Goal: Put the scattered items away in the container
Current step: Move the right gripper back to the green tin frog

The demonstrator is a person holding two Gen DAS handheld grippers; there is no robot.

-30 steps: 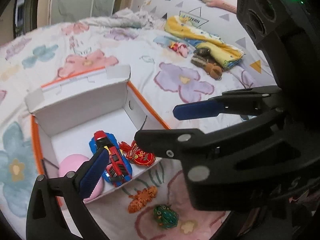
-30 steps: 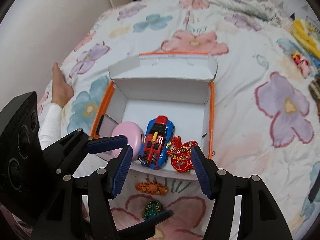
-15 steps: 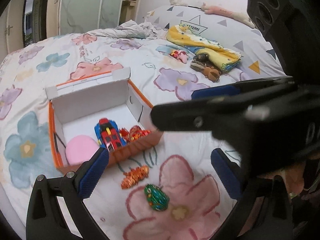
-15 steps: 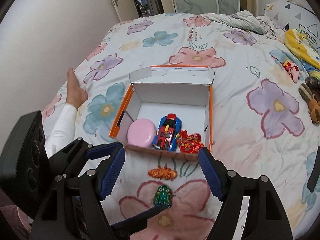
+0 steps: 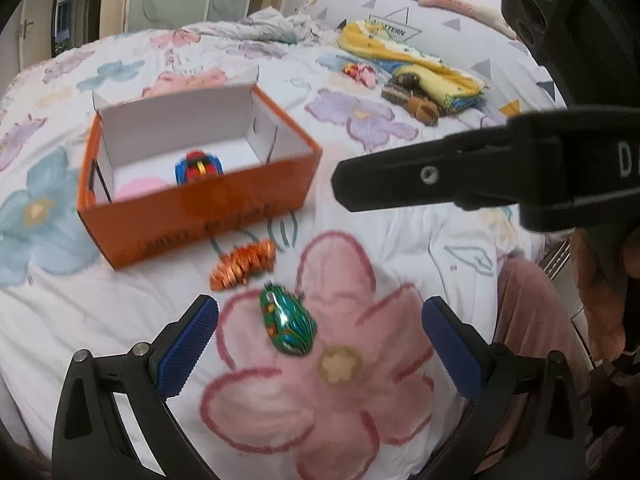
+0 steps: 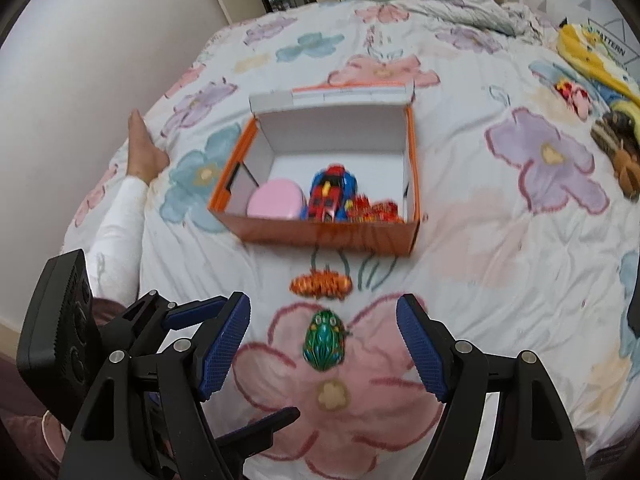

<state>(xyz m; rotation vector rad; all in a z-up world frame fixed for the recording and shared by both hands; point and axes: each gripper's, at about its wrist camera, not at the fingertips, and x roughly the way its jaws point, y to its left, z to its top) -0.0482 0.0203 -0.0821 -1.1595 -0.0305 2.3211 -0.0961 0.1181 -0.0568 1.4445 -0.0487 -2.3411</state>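
An open orange box (image 5: 200,208) (image 6: 320,236) sits on the flowered bedspread and holds a blue and red toy car (image 6: 332,196), a pink round thing (image 6: 276,200) and a red ornament (image 6: 374,212). An orange ridged toy (image 5: 244,264) (image 6: 320,284) lies just in front of the box. A green tin frog (image 5: 286,322) (image 6: 324,340) lies nearer, on a pink flower. My left gripper (image 5: 320,344) is open with the frog between its fingers' line. My right gripper (image 6: 324,348) is open around the frog's place, above it.
A yellow folded cloth (image 5: 412,60), a brown plush toy (image 5: 416,100) and a small red-pink toy (image 5: 360,72) lie at the far right by the pillow. A person's foot (image 6: 144,148) rests on the bed left of the box. A wall runs along the left.
Both grippers have pulled back from the box and dropped lower toward the bed. The frog now sits between each gripper's fingers in view. Both stayed open.
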